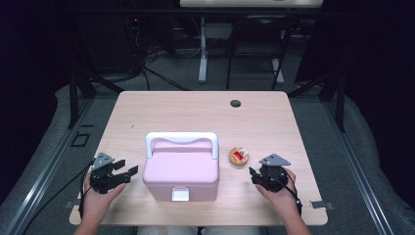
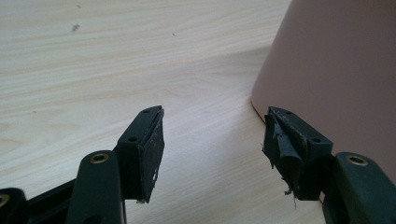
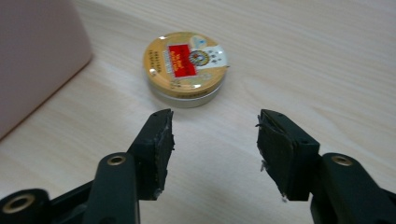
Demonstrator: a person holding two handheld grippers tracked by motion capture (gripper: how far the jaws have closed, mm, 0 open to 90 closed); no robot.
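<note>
- Tin (image 1: 239,156), round and gold-lidded, lies flat on the table (image 1: 195,107), just right of the pink box (image 1: 181,171) and apart from it.
- High view: the box sits at the table's near middle, white handle (image 1: 181,139) raised over its lid and a white latch (image 1: 180,195) on its front.
- Right gripper (image 1: 253,174) rests just near-side of the tin, well right of the box; left gripper (image 1: 128,170) lies close beside the box's left wall.
- Right gripper view adds the tin's red label (image 3: 181,60); the jaws stand apart over bare wood, short of the tin, holding nothing.
- Left gripper view shows the right-hand pad (image 2: 284,140) next to the box's lower wall; the jaws are spread wide and empty.
</note>
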